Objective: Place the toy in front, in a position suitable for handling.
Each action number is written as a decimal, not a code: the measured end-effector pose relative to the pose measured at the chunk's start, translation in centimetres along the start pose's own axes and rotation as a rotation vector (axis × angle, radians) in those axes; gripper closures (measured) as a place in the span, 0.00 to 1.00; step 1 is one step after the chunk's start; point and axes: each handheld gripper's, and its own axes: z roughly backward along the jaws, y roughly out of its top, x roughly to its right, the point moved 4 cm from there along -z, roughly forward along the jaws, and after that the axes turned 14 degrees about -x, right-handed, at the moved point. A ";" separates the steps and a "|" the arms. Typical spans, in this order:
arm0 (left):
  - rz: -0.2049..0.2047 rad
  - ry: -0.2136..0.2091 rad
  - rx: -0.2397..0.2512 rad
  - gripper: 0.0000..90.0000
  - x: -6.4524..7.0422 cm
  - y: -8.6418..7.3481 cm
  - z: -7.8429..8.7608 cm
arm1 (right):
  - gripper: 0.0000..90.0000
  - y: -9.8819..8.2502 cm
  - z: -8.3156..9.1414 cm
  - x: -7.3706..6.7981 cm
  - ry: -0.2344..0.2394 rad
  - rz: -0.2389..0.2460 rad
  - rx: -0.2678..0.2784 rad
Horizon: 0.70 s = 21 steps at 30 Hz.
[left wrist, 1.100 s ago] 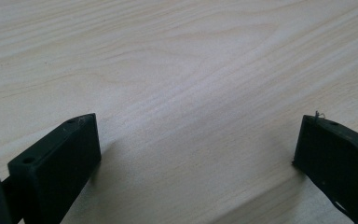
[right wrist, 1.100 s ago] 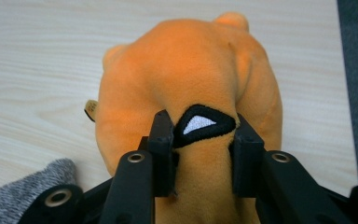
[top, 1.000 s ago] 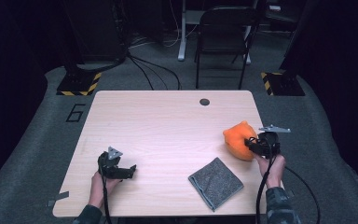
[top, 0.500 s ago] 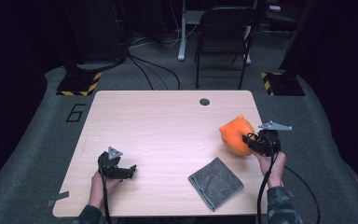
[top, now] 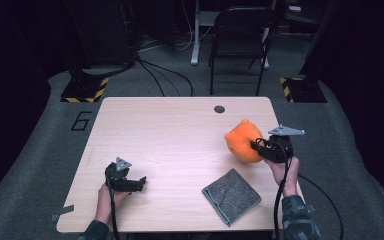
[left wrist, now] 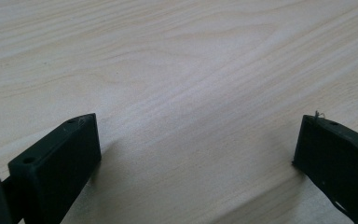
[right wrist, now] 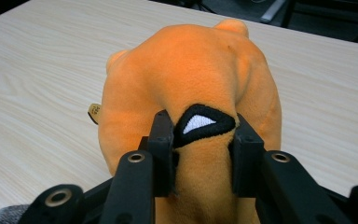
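Gripping the orange plush toy point(top: 243, 140) in my right tool point(top: 258, 146), I have the jaws clenched on a fold of its fabric beside a black patch with a white centre point(right wrist: 200, 124), as the right gripper view shows, with the pads pressing in from either side. From the high view the toy sits over the right part of the tabletop point(top: 180, 130), just ahead of my right hand point(top: 283, 170), and whether it touches the wood or hangs clear I cannot tell. A small tag point(right wrist: 93, 111) sticks out at the toy's left side in the right gripper view. My left tool point(top: 139, 182) rests low at the near left of the tabletop, well apart from the toy, its jaws spread wide and released with bare wood grain between them in the left gripper view. A folded grey cloth point(top: 231, 196) lies flat near the front edge, between my two hands and closer to the right one. A round dark grommet point(top: 219, 109) sits near the far edge.
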 end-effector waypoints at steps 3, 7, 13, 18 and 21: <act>-0.003 0.000 0.002 0.00 0.0 0.0 0.0 | 0.74 0.7 -0.4 -0.8 0.026 0.042 0.007; -0.002 -0.001 0.002 0.00 0.0 0.0 0.0 | 0.74 1.6 -1.1 -1.9 0.075 0.093 0.017; -0.003 -0.001 0.002 0.00 0.0 0.0 0.0 | 0.74 2.6 -2.5 -3.5 0.132 0.155 0.017; -0.003 0.000 0.002 0.00 0.0 0.0 0.0 | 0.74 3.0 -3.2 -4.7 0.170 0.213 0.013; -0.007 0.000 0.002 0.00 0.0 0.0 0.0 | 0.74 3.3 -3.6 -5.2 0.192 0.237 0.014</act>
